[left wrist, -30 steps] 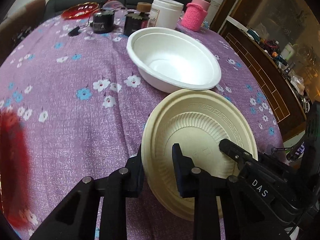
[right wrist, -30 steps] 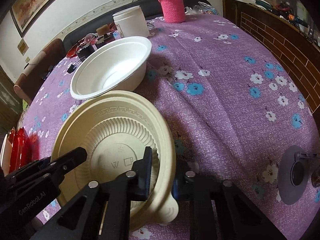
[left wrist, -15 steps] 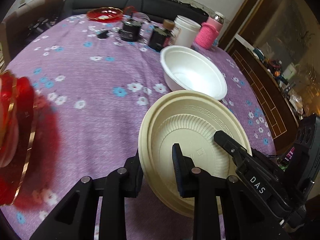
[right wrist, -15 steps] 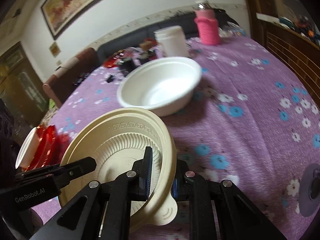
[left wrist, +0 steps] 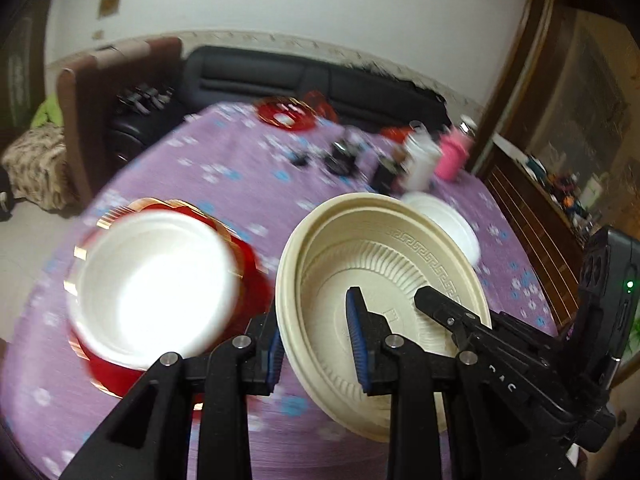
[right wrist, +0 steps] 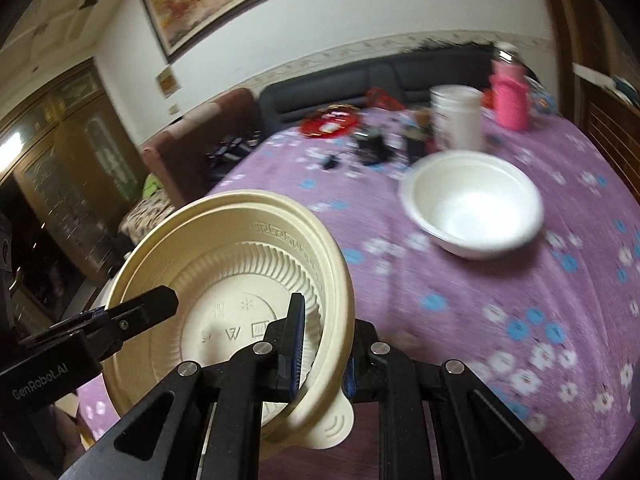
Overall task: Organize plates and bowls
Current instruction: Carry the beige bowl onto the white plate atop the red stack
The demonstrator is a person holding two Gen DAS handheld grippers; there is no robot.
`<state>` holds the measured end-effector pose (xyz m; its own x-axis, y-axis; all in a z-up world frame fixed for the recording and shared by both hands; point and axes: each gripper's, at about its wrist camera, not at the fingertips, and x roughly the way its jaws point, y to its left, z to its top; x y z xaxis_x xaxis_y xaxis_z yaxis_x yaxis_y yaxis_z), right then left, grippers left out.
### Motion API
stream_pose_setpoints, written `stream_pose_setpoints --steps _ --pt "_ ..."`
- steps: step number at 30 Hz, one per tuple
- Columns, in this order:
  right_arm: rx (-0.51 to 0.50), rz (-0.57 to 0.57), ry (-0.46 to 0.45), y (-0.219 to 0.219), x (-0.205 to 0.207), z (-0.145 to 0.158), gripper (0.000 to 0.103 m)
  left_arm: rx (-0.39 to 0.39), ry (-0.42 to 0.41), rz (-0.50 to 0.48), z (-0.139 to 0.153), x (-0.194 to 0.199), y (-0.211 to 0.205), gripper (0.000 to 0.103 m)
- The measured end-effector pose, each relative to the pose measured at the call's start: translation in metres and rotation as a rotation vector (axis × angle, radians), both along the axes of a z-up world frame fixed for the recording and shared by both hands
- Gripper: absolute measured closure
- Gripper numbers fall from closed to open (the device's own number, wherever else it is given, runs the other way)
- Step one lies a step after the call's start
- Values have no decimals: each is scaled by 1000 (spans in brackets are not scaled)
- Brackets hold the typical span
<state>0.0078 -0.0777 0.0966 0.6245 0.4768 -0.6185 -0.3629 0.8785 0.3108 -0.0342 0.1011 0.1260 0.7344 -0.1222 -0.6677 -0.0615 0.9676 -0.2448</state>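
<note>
- Both claws pinch the cream plate: the left claw has its nearly closed pads astride the left rim, the right claw clamps the opposite rim beside a small tab.
- The plate hangs tilted in the air above the counter, well clear of the cloth.
- Risk: two grips on one thin rim. If the hands drift apart or twist against each other, the rim could flex, crease or pop out of one claw, leaving the plate swinging from the other.
- Risk: the stack of red, gold-edged dishes with a white bowl on top sits just left of the plate. A low pass could clip it and shove it toward the counter edge.
- Risk: it is probably light disposable ware, so a hard squeeze may dent it.
- The plate is round and shallow, with radial ribs, a key-pattern band and moulded symbols in its flat centre.
- The white bowl is smooth, deep and matte, and stands alone further back.
- The cloth is purple with a flower print and looks soft, so dishes set on it may rock.
- Motion blur hides the far jars' details.
</note>
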Motion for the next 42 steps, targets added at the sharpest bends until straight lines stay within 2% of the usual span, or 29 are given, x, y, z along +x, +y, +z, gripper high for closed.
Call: stream_pose_setpoints --steps 6,14,26,31,33,36,39,40,42 --pt "-55 99 -46 78 1 24 85 19 -2 111 13 -2 64 76" --pt "-90 149 6 145 24 17 84 66 47 179 -1 13 113 76" --pt "-159 165 35 170 34 0 84 54 80 215 -18 12 130 75" --pt "-183 181 39 182 34 -5 83 45 77 237 -18 8 137 65" --pt "-198 183 34 186 33 -7 82 51 81 252 -17 7 139 57" --pt "-234 178 -1 192 29 -8 83 80 84 266 -14 4 142 56" --pt "-258 171 -26 195 27 -7 82 56 56 274 -7 -4 149 54" --pt "-262 168 -32 195 27 -7 81 36 37 273 -3 -9 152 53" --pt "-270 157 -43 197 27 -7 70 9 3 273 2 -18 156 46"
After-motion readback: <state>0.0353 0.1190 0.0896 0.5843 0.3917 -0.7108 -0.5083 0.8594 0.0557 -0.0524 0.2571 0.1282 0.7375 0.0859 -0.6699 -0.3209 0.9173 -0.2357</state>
